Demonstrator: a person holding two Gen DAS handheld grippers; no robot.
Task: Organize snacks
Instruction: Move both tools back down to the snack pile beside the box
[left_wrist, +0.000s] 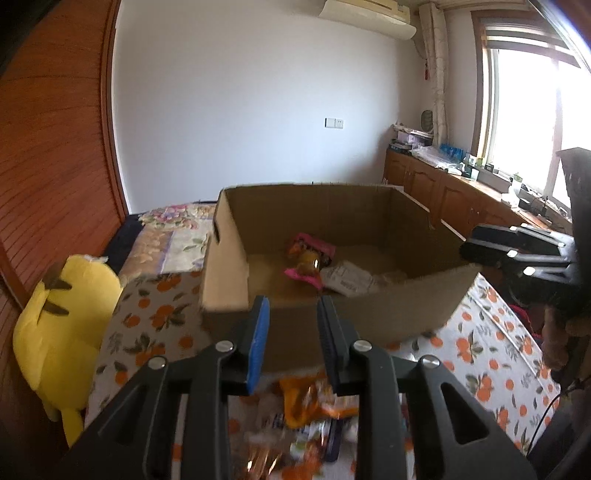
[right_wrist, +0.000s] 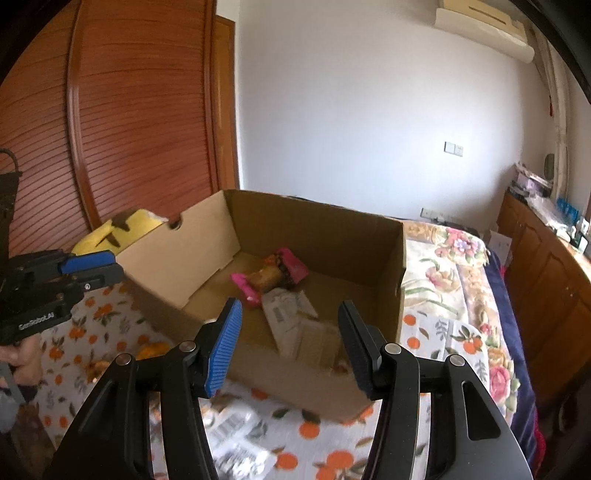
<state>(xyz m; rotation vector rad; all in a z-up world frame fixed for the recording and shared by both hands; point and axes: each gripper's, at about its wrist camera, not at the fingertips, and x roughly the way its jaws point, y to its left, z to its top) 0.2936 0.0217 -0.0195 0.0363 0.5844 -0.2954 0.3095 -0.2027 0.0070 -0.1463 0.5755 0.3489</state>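
**Hovering between picks: both grippers empty before the box**

Pointing down over the near wall of the box (left_wrist: 332, 321), the left gripper (left_wrist: 292, 332) shows a narrow gap between its pads with nothing in it; it reads as released, though barely parted. The right gripper (right_wrist: 290, 339) stands wider apart, likewise empty, aimed into the box's near right corner.

Inside the box lie two snacks already sorted: a pink packet (right_wrist: 271, 278) near the middle of the floor and a white packet (right_wrist: 291, 317) just beside it, toward the near wall. More snacks (left_wrist: 314, 406) remain loose on the orange-print cloth (left_wrist: 491, 354), just in front of the box and below the left gripper; these are blurred, but an orange wrapper is plain among them.

The step in hand appears to be the return from a drop, with the next pick not yet begun. That move calls for lowering a gripper to the loose pile, spreading the jaws to suit a flat packet, and closing on one wrapper only.

A yellow plush toy (left_wrist: 62, 306) sits left of the box, clear of the path. The box's near wall stands between pile and floor, so any carried packet must rise over it.
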